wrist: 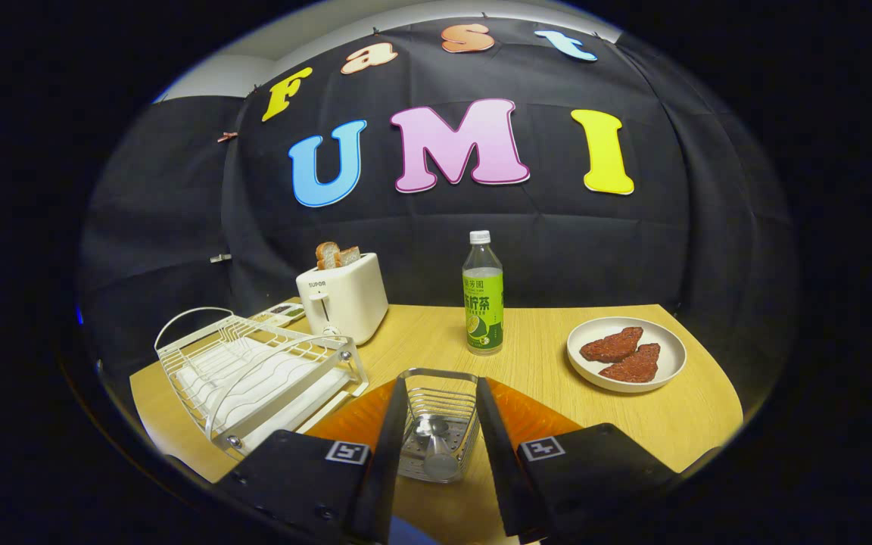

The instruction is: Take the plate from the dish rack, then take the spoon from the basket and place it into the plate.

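Between the spread fingers of the gripper, holding nothing, the silver metal spoon stands in the wire mesh basket, handle toward the gripper, dead ahead and slightly below.

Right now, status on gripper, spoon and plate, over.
Gripper open, fingers straddling the wire basket. Spoon lying in the basket between the fingers, ungripped. Orange plate under the basket, out of the dish rack. Nothing blocking.

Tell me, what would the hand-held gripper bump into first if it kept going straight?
Probably the wire basket between its open fingers, with the spoon inside. Beyond stands the green bottle.
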### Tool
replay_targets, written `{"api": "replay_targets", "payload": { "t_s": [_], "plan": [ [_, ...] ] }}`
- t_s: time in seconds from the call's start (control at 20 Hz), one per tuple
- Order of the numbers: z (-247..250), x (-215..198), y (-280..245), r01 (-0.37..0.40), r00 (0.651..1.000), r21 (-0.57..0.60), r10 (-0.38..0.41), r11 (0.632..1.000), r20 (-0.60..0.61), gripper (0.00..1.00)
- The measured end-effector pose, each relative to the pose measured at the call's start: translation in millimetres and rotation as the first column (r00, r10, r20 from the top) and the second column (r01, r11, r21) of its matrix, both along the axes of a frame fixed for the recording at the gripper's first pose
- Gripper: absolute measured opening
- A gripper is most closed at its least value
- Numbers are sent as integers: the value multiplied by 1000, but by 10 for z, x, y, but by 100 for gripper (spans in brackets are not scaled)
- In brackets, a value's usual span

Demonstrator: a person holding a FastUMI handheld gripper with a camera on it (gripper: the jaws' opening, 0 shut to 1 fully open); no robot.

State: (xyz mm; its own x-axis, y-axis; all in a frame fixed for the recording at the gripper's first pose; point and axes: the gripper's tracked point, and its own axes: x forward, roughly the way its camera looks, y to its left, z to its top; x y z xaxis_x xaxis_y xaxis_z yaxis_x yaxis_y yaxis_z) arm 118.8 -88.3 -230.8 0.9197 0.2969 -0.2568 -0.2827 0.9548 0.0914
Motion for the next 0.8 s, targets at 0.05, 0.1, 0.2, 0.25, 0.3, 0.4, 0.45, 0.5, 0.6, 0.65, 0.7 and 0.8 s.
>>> {"api": "replay_targets", "payload": {
  "t_s": [0.05, 0.1, 0.2, 0.25, 0.3, 0.4, 0.45, 0.5, 0.6, 0.65, 0.7, 0.8],
  "plan": [
    [-29, 5, 9, -3, 1000, -6, 3, 1000, -5, 55],
    [-78, 1, 30, -5, 1000, -1, 5, 1000, -23, 56],
    [-124, 66, -21, 21, 999, -10, -21, 1000, -27, 52],
    [-103, 60, -30, 23, 999, -6, -23, 1000, -29, 49],
    [-112, 57, -31, 25, 999, 1, -25, 1000, -36, 44],
    [-139, 64, -84, 42, 998, -7, -42, 999, -45, 40],
    [-123, 68, -73, 41, 998, -6, -42, 999, -46, 36],
    [-142, 73, -83, 50, 998, -14, -50, 999, -47, 32],
    [-123, 91, -90, 60, 997, -16, -61, 998, -47, 27],
    [-117, 84, -88, 62, 997, -20, -63, 998, -44, 27],
    [-117, 87, -89, 64, 997, -26, -66, 998, -44, 27],
    [-88, 78, -96, 78, 996, -25, -79, 997, -45, 27]
  ]
}}
